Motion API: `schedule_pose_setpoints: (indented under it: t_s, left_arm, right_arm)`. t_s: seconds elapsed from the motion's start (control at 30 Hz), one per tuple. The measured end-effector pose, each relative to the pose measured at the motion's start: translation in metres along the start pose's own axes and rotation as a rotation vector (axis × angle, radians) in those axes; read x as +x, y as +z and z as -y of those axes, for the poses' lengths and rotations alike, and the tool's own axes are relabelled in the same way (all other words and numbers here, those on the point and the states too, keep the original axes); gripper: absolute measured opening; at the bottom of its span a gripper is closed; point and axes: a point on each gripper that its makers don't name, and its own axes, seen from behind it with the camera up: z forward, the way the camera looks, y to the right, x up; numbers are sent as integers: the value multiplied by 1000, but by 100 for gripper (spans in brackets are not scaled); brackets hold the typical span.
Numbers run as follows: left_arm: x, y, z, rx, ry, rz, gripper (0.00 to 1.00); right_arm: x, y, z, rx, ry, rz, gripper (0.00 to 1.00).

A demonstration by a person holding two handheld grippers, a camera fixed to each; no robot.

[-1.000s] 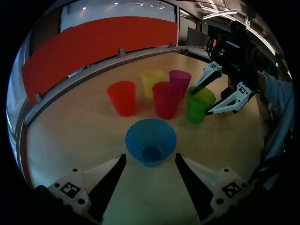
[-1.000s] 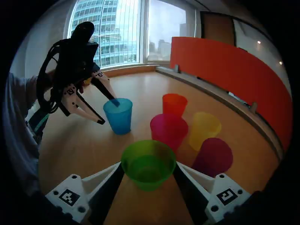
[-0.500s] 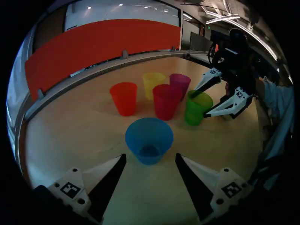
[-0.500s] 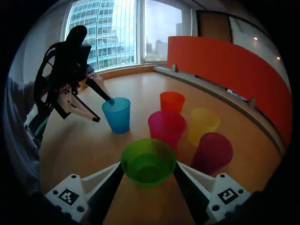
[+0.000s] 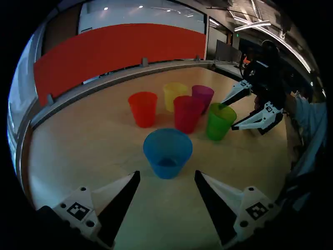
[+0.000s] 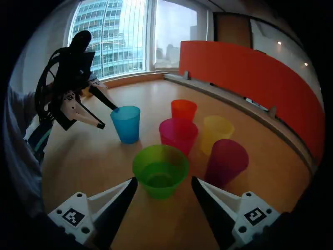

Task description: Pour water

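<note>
Left gripper (image 5: pixel 166 172) sits open, blue cup (image 5: pixel 167 151) just ahead of its fingertips. Right gripper (image 6: pixel 163 178) sits open, green cup (image 6: pixel 160 168) likewise ahead. Both cups stand upright on the table (image 5: pixel 75 141), away from its edges.

Wooden tabletop (image 5: pixel 83 137), orange partition (image 5: pixel 112 46), tall windows (image 6: pixel 112 37), ceiling lights (image 5: pixel 249 26)
</note>
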Motion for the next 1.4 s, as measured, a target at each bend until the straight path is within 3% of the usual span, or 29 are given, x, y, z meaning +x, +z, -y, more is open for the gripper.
schedule_pose_setpoints:
  t_s: [0.67,1.1,1.4]
  left_arm:
    - [1,-42,9,117,-49,-106,97]
    - [10,-69,25,241,-121,-254,98]
    - [33,-89,28,324,-121,-375,98]
  right_arm:
    - [-3,-54,-17,-123,86,-75,100]
    - [5,-93,-32,-242,125,-163,100]
    - [27,-118,-54,-383,149,-278,100]
